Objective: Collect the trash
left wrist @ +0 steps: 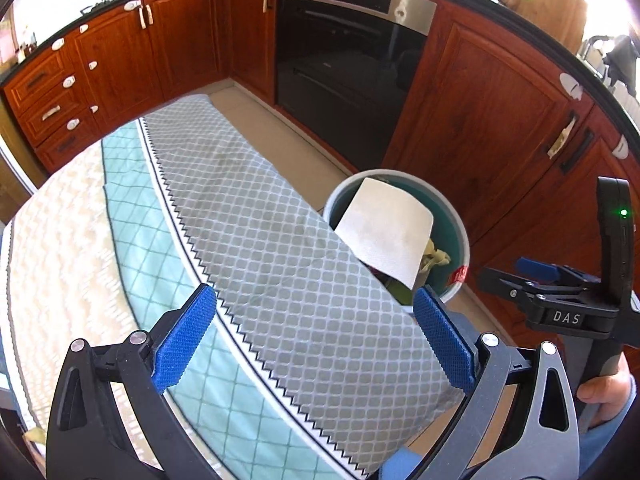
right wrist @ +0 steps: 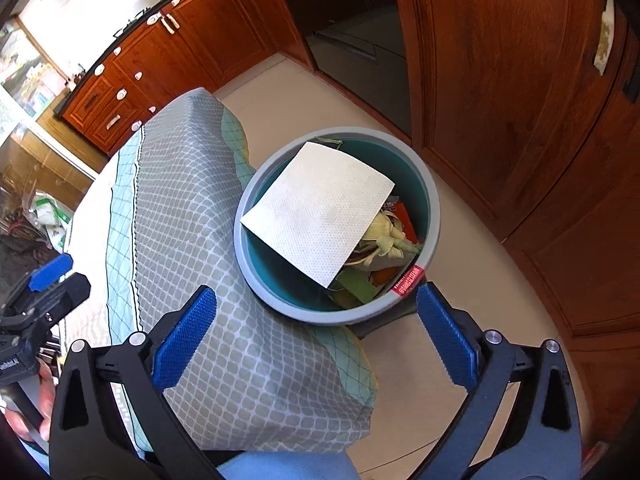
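Note:
A round grey bin (right wrist: 434,208) with a teal inside stands on the floor against the table's edge. A white paper towel (right wrist: 320,212) lies flat across its top, over corn husks (right wrist: 386,236), peels and a red-labelled wrapper (right wrist: 408,280). My right gripper (right wrist: 316,300) hangs open above the bin's near rim with nothing between its blue pads. My left gripper (left wrist: 314,308) is open over the grey-checked tablecloth (left wrist: 280,240), also with nothing in it. The left wrist view shows the bin (left wrist: 460,236) and the towel (left wrist: 384,228) past the table edge, and the right gripper (left wrist: 536,276) at the far right.
The table (right wrist: 180,200) carries grey, teal and cream patterned cloths. Red-brown kitchen cabinets (left wrist: 480,112) and a black built-in oven (left wrist: 344,80) line the beige tiled floor (right wrist: 304,92). A hand (left wrist: 604,392) holds the right gripper's handle. Bags and clutter (right wrist: 44,216) sit at the far left.

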